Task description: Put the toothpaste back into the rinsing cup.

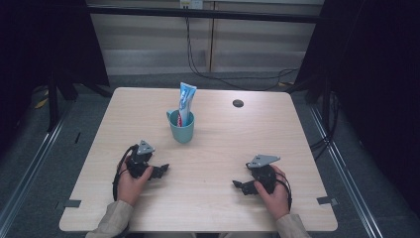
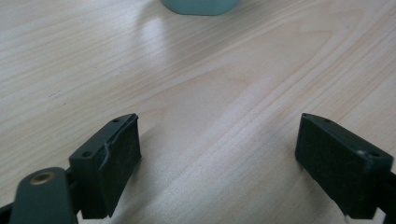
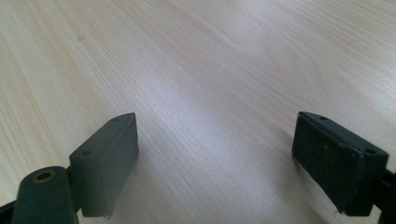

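Your left gripper [image 1: 161, 171] and right gripper [image 1: 239, 185] rest low on the table [image 1: 223, 139], both with jaws spread wide and nothing between them. Ahead stands the teal cup [image 1: 182, 128], toothpaste tube [image 1: 186, 103] upright inside, long axis near vertical. It lies up-table, nearer your left hand, so reach from there.
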Tool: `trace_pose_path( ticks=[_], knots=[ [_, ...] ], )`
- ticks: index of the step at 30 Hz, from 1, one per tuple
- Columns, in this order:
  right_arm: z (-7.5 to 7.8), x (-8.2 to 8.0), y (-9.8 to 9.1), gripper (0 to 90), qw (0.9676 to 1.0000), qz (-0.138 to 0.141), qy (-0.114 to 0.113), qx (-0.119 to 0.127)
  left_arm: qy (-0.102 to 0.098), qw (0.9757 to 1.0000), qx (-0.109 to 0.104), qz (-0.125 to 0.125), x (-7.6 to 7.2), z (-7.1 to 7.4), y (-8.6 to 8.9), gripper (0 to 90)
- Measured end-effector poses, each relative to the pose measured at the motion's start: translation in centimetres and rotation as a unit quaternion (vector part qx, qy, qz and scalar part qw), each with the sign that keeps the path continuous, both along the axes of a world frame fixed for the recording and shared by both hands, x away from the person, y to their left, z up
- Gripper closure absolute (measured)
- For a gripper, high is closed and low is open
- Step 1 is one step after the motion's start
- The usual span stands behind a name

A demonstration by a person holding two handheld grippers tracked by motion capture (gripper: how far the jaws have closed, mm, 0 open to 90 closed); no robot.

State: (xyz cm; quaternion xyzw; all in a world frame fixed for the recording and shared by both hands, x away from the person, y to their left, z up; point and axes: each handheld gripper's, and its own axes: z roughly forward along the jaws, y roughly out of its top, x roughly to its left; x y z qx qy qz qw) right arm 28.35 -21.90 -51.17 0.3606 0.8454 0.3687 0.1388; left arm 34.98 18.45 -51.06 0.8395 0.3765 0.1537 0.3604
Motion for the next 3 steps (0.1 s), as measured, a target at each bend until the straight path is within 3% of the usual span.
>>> trace_pose_path(
  ticks=[3],
  knots=[
    [0.0,0.0,0.0,14.1,1.0,0.0,0.0,0.0,0.002,1.0,-0.004,0.004,-0.01,-0.03,-0.05,12.0]
  ],
)
